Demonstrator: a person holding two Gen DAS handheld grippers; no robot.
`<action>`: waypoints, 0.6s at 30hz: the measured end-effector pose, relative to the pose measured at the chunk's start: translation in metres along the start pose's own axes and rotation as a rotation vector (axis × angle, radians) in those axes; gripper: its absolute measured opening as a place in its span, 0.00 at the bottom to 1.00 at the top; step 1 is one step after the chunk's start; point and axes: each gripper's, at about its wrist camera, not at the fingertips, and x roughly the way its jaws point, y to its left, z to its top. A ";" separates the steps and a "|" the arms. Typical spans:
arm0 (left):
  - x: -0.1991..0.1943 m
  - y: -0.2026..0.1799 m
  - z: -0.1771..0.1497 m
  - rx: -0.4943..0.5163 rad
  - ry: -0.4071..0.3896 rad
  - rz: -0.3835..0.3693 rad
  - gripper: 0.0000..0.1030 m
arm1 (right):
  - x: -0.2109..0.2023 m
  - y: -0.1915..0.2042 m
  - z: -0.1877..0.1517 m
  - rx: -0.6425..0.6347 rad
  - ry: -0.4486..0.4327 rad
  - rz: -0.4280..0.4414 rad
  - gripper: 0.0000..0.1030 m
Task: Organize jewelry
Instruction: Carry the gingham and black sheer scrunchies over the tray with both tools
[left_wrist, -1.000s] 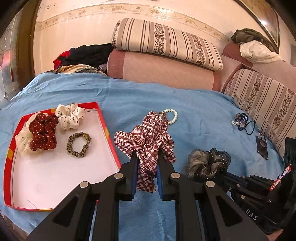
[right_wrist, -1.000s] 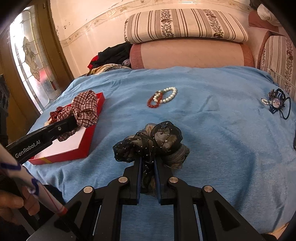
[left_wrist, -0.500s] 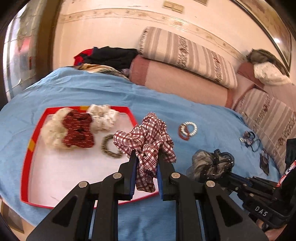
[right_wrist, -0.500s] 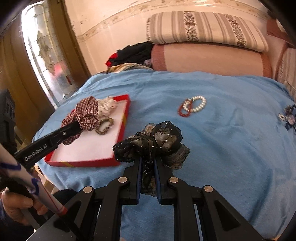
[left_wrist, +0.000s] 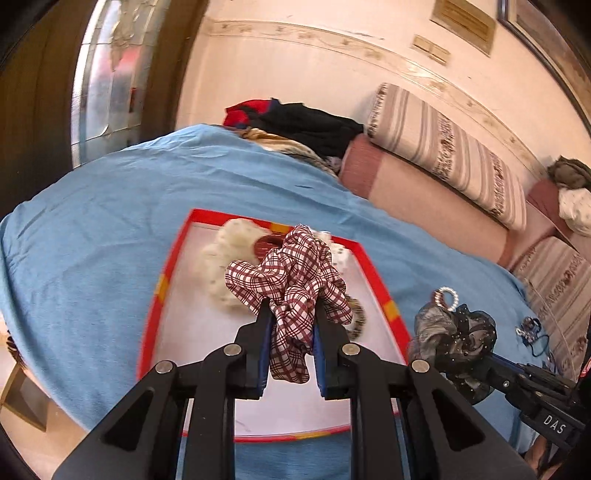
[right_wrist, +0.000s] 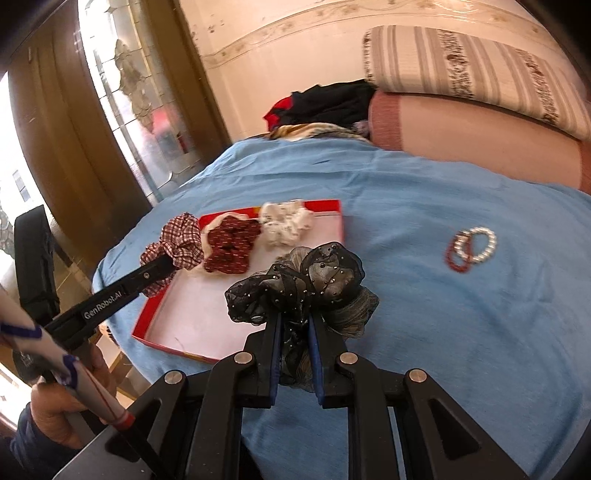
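Observation:
My left gripper (left_wrist: 291, 314) is shut on a red-and-white plaid scrunchie (left_wrist: 291, 280), held above the red-rimmed white tray (left_wrist: 207, 332). That plaid scrunchie (right_wrist: 177, 240) hangs over the tray's left part in the right wrist view. My right gripper (right_wrist: 295, 325) is shut on a black sheer scrunchie (right_wrist: 306, 280) with small studs, just right of the tray (right_wrist: 192, 321). In the tray lie a cream scrunchie (left_wrist: 232, 254), a dark red dotted scrunchie (right_wrist: 231, 243), a white dotted scrunchie (right_wrist: 284, 221) and a leopard hair tie (left_wrist: 356, 321), partly hidden.
A pearl bracelet and a red bead bracelet (right_wrist: 471, 249) lie on the blue bedsheet (right_wrist: 461, 332) to the right. A small dark hair tie with charms (left_wrist: 530, 330) lies further right. Striped and pink pillows (left_wrist: 443, 155) and a clothes pile (left_wrist: 295, 122) line the wall. A person's hand (right_wrist: 55, 410) holds the left gripper's handle.
Both grippers have swung left with their scrunchies. The plaid scrunchie went from over the sheet to above the tray, and the black one came up beside the tray's right edge.

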 end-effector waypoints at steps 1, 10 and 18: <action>0.000 0.004 0.000 -0.005 0.001 0.006 0.17 | 0.004 0.003 0.001 -0.003 0.005 0.006 0.15; 0.007 0.024 -0.004 -0.046 0.021 0.043 0.17 | 0.039 0.029 0.007 -0.032 0.050 0.040 0.16; 0.015 0.028 -0.008 -0.051 0.045 0.048 0.17 | 0.058 0.033 0.004 -0.037 0.077 0.037 0.17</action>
